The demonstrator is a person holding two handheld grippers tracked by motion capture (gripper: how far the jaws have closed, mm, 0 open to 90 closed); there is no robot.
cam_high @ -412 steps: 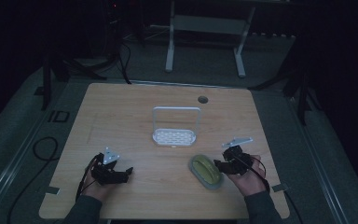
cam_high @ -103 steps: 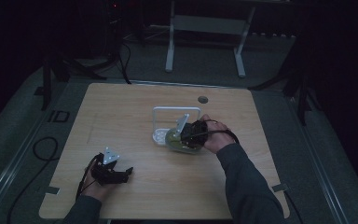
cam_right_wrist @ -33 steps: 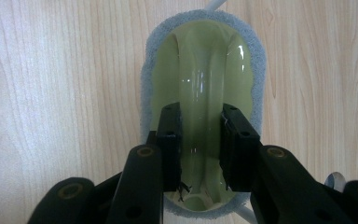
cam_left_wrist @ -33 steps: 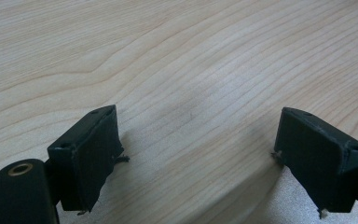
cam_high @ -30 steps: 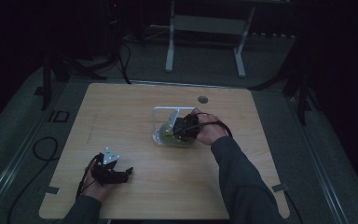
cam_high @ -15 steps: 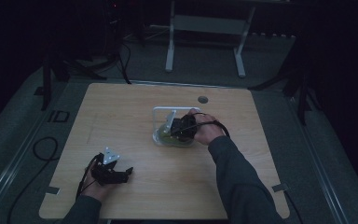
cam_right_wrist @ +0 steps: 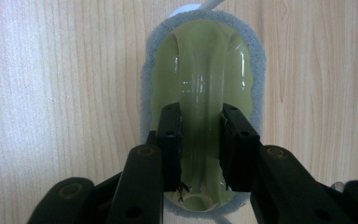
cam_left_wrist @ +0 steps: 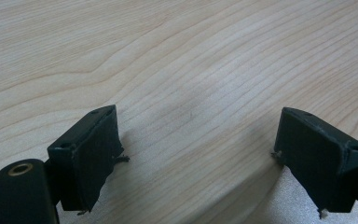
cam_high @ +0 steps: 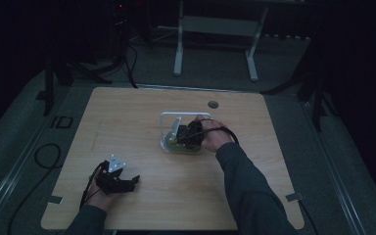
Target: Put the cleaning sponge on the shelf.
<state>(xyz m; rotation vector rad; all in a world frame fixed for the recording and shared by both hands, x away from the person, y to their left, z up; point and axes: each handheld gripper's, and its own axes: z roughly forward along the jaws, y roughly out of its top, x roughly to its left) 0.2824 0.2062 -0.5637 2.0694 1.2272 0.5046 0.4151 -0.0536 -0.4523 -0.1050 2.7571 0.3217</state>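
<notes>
- The left gripper (cam_high: pixel 119 180) rested on the near-left part of the bench (cam_high: pixel 127 117), well apart from the white rack (cam_high: pixel 178 117) and nearer the person than it. In the left gripper view its jaws stood wide apart, with only bare wood between them.
- The right gripper (cam_right_wrist: pixel 199 144) was the one at work. Its jaws were clamped on the raised clear handle of the scrub brush (cam_right_wrist: pixel 200 70), one pad on each side of the ridge.
- In the right gripper view, the brush lay directly ahead of the gripper. Its long axis ran straight away from the jaws, in line with them, and the grey scouring pad formed a rim around the yellow-green body.
- In the high view, the brush (cam_high: pixel 175 144) sat at the near edge of the white rack, over the rack's base; whether it fully rested there could not be determined. The right hand (cam_high: pixel 214 136) lay just to the right of the rack.
- The right gripper was therefore at the brush, and the left was far from it. Any release or lift would fall to the right side.
- Change from the earliest frame: the brush then lay near the right front of the bench, well apart from the rack, with the right gripper beside it. It now lay at the rack. The left gripper occupied the same spot in both frames.
</notes>
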